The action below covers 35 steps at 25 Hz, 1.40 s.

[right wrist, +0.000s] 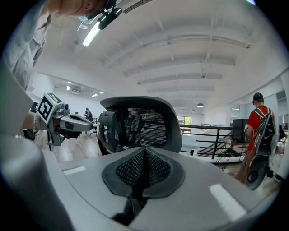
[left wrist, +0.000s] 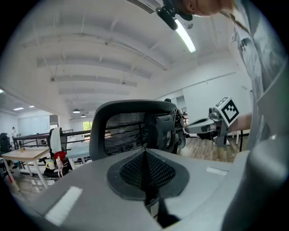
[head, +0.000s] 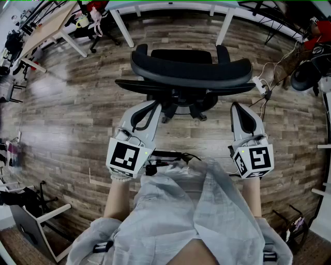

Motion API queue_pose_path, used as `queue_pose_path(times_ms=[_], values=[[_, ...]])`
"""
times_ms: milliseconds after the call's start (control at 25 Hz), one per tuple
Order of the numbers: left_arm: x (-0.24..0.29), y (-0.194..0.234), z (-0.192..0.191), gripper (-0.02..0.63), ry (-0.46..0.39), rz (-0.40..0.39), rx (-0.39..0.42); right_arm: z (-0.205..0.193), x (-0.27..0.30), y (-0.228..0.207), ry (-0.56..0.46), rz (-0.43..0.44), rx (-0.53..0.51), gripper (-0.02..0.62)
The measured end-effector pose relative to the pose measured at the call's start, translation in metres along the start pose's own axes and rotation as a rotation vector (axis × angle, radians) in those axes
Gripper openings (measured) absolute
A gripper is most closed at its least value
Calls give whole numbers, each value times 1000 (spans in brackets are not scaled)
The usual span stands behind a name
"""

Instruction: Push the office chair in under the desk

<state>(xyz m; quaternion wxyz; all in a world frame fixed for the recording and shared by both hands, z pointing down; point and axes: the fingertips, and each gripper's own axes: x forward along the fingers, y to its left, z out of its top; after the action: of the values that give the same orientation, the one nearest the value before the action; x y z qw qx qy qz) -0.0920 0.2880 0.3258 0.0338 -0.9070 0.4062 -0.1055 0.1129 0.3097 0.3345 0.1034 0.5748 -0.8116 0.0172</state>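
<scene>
The black office chair [head: 191,72] stands on the wood floor with its mesh backrest toward me. Its seat faces the white desk [head: 176,7] along the top edge. My left gripper [head: 153,105] is shut, with its tip just below the left end of the backrest. My right gripper [head: 236,106] is also shut and sits a little short of the right end. I cannot tell whether either one touches the chair. In the left gripper view the shut pads [left wrist: 145,153] point at the backrest [left wrist: 128,128]. The right gripper view shows the same: pads [right wrist: 145,151] together, backrest [right wrist: 149,122] close ahead.
A wooden table [head: 46,26] stands at the back left. Cables and a power strip [head: 261,85] lie on the floor to the right of the chair. A person in a red shirt [right wrist: 258,131] stands far right by a railing [right wrist: 212,140]. A dark board [head: 28,227] leans at the lower left.
</scene>
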Motion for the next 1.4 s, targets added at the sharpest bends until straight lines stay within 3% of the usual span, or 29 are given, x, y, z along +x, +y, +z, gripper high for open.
queue_pose_path(times_ms=[840, 1000, 1200, 1400], values=[[1, -1, 2, 3, -10, -12, 3, 0, -1, 5, 21, 7, -15, 8], [1, -1, -1, 3, 30, -10, -7, 0, 1, 6, 35, 22, -26, 8], [2, 3, 0, 3, 25, -4, 88, -2, 3, 2, 38, 21, -74, 8], [2, 13, -3, 5, 55, 21, 163, -3, 11, -8, 93, 22, -247, 16]])
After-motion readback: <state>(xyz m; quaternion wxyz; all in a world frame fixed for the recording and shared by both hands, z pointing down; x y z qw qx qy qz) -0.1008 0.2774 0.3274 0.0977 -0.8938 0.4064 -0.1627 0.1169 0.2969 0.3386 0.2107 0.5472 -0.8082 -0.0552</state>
